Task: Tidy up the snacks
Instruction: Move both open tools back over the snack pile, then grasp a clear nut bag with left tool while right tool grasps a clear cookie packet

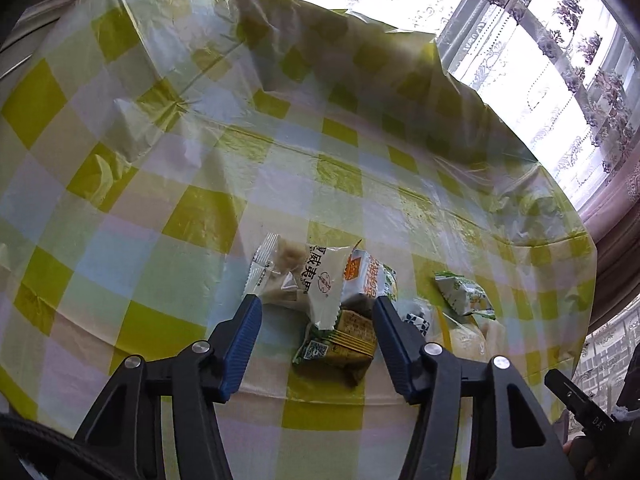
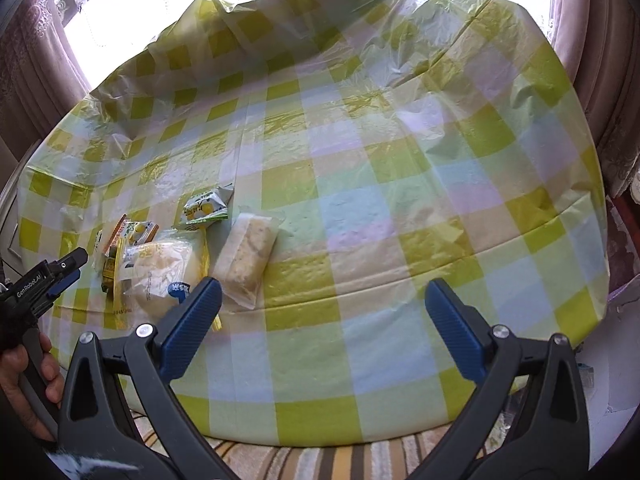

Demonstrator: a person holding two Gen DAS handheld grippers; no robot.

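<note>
A small pile of snack packets lies on the checked tablecloth [image 1: 160, 184]. My left gripper [image 1: 317, 303] stands over the pile, open. Its blue fingers [image 1: 244, 336] flank a white packet with black print [image 1: 308, 280], a yellow-green packet [image 1: 344, 344] and an orange-and-white packet [image 1: 366, 276]; the pads do not press on them. A green-and-white packet [image 1: 464, 294] lies to the right. My right gripper [image 2: 322, 285] is wide open over bare cloth. To its left are a clear packet of pale crackers [image 2: 248, 256], a round bun in a bag [image 2: 168, 276] and the green-and-white packet [image 2: 206, 208].
A crinkled plastic cloth covers the whole table, and its far edge is folded up against a bright window with lace curtains [image 1: 560, 60]. A striped fabric [image 2: 280, 456] shows below the near table edge. A hand [image 2: 24, 368] holds the left gripper [image 2: 74, 270].
</note>
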